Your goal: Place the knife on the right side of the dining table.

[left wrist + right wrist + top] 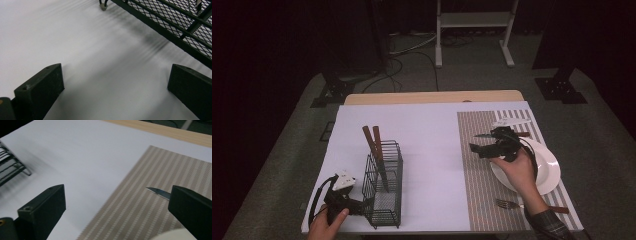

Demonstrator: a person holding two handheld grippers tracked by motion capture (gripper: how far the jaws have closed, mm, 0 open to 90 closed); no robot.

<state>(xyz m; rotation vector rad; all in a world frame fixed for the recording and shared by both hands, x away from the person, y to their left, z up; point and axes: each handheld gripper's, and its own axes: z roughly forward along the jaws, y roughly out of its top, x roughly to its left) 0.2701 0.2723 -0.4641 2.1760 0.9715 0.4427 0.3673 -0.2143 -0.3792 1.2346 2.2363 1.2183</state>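
While the left tool is resting low on the white tabletop, its jaws are standing wide apart with nothing between them, and the left gripper view is showing only bare white surface in the gap. It is sitting just beside the near end of the black wire caddy, probably so that it can brace or steady the rack. Two wooden-handled utensils are leaning upright in the caddy's far compartment, handles up, which suggests the rack is serving as the collecting point for cutlery.

Moving right, the striped placemat is carrying the place setting. The right tool is hovering above the mat's far half, jaws wide and empty, angled toward the knife, whose blade tip is showing just beside the right-hand jaw in the right gripper view; the tool appears to be lining up for a pickup. Whether the jaw is touching the blade cannot be told. The white plate is lying under the person's right hand, and a fork is lying on the mat at the near edge.
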